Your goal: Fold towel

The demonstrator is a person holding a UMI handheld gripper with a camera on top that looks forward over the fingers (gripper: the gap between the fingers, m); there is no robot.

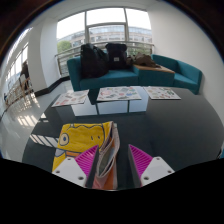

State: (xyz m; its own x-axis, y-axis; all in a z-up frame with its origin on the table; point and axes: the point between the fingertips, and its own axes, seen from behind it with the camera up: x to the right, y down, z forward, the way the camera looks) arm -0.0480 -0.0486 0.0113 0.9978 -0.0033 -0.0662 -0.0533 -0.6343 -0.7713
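Observation:
A yellow towel (84,137) with a printed pattern lies on a dark glossy table (175,125), just ahead of my fingers. One edge of it is drawn up into a bunched fold that runs back between my two pink-padded fingers. My gripper (112,166) is shut on this fold, which sits against the left finger (88,162) and reaches the right finger (140,162). The rest of the towel spreads flat to the left and ahead.
Beyond the table stands a low white table (122,103) with several patterned mats on it. Behind that, a teal sofa (160,70) holds two dark bags (95,60) under large windows. The floor to the left is shiny and open.

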